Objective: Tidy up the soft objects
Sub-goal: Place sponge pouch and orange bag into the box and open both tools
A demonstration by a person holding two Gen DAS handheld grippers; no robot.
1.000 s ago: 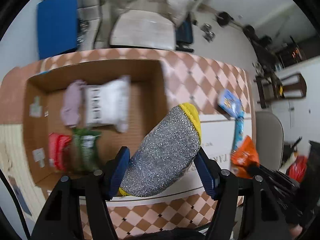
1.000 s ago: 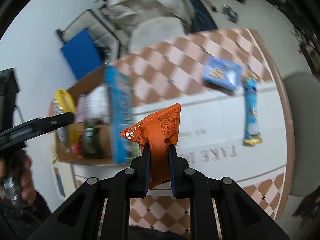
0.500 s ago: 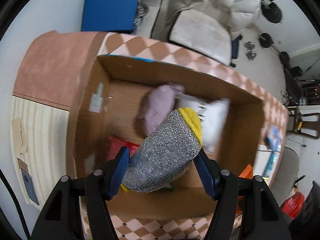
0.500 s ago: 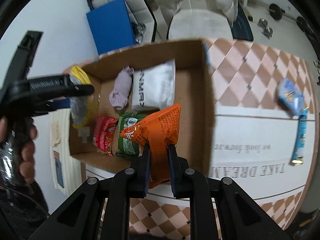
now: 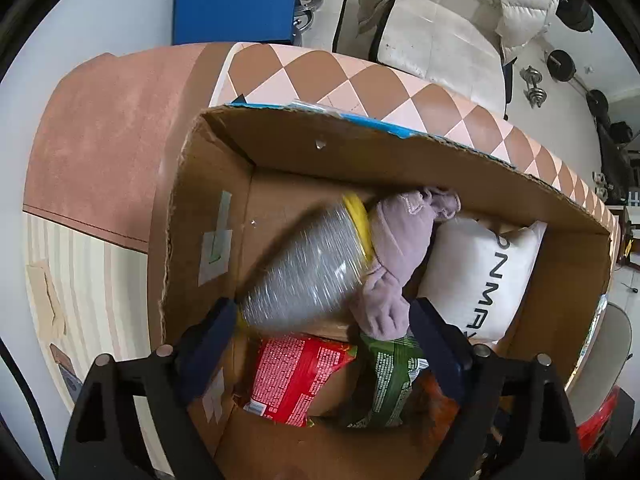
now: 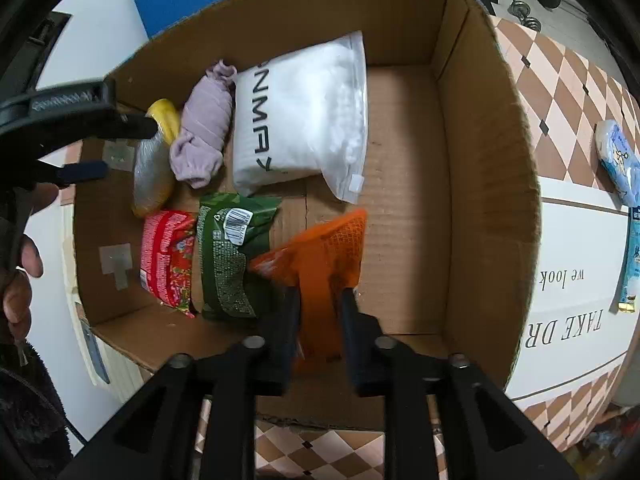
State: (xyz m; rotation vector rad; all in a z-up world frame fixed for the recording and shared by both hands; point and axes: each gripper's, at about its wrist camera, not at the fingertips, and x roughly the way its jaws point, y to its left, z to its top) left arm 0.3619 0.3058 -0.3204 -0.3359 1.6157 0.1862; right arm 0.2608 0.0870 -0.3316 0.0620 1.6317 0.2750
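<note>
A cardboard box point(image 6: 480, 128) holds a lilac cloth roll point(image 6: 204, 136), a white pouch point(image 6: 304, 116), a red packet point(image 6: 168, 256) and a green packet point(image 6: 228, 256). My left gripper point(image 5: 320, 316) is open inside the box; the silver-and-yellow sponge point(image 5: 308, 272) is blurred, lying off its fingers against the lilac roll point(image 5: 400, 248). The sponge also shows in the right wrist view point(image 6: 154, 160). My right gripper point(image 6: 318, 300) is shut on an orange packet point(image 6: 320, 256), low in the box beside the green packet.
The box stands on a checkered tablecloth point(image 5: 360, 80) with a white printed sheet point(image 6: 580, 280). A blue-white packet point(image 6: 616, 160) and a blue stick packet point(image 6: 632, 256) lie right of the box. A chair with a white jacket point(image 5: 440, 12) stands beyond.
Both grippers moved left from over the table into the box and lowered. The left gripper opened and the sponge dropped beside the lilac roll. The right still grips the orange packet.
</note>
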